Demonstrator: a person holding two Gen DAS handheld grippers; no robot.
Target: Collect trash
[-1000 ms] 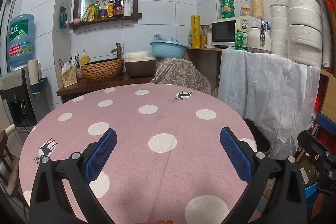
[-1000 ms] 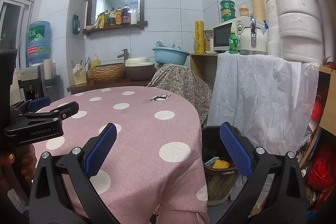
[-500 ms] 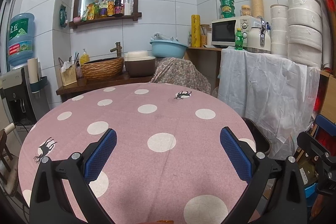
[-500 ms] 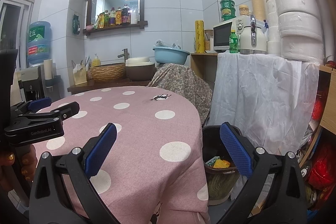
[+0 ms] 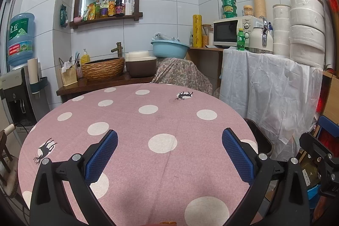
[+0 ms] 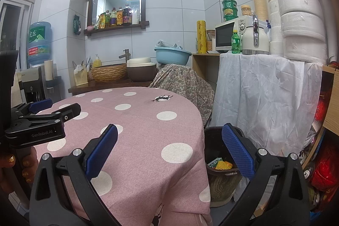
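A dark trash bin stands on the floor at the right edge of the round table; green and yellow trash lies inside it. Its rim shows in the left wrist view. My left gripper is open and empty above the pink polka-dot tablecloth. My right gripper is open and empty, over the table's right edge and the bin. The left gripper shows in the right wrist view. No loose trash shows on the table.
A white-draped counter with a microwave, green bottle and stacked paper rolls stands right. A covered chair, basket sink, blue basin and water dispenser stand behind the table.
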